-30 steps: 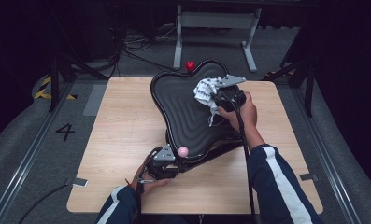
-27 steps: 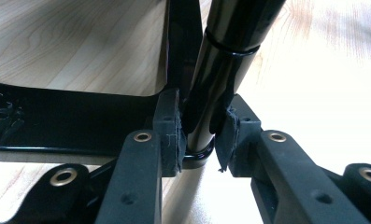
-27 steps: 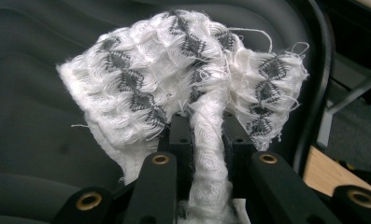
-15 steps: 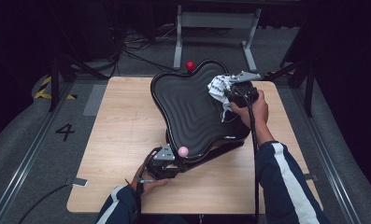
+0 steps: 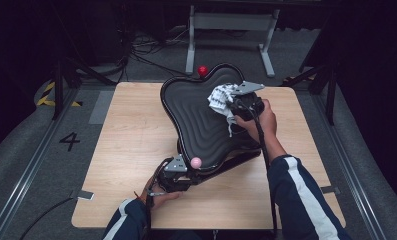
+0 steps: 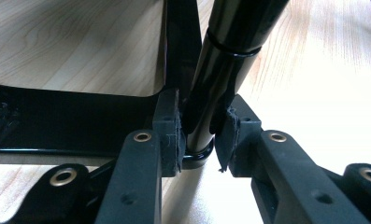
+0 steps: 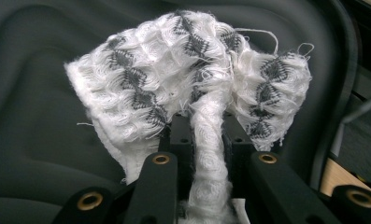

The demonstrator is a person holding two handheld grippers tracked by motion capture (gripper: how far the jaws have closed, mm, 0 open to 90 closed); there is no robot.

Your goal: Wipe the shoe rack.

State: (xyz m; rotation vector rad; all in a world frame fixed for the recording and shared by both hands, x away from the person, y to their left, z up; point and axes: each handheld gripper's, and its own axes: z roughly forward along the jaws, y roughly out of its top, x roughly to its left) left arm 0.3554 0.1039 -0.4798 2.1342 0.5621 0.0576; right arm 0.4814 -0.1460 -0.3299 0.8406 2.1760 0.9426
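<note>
Dark room, pale wooden bench [image 5: 126,150]. My right hand-held gripper [image 7: 206,135] is clamped on a white cloth [image 7: 192,79] bunched just ahead of it against the black tray [image 5: 196,115]. I'd wipe with light, even pressure while my left hand-held gripper [image 6: 199,133], closed around the tray's leg [image 6: 220,70], steadies it.

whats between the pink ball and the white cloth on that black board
In the high view, only the ribbed face of the black board lies between the pink ball and the white cloth; that stretch is bare.
</note>
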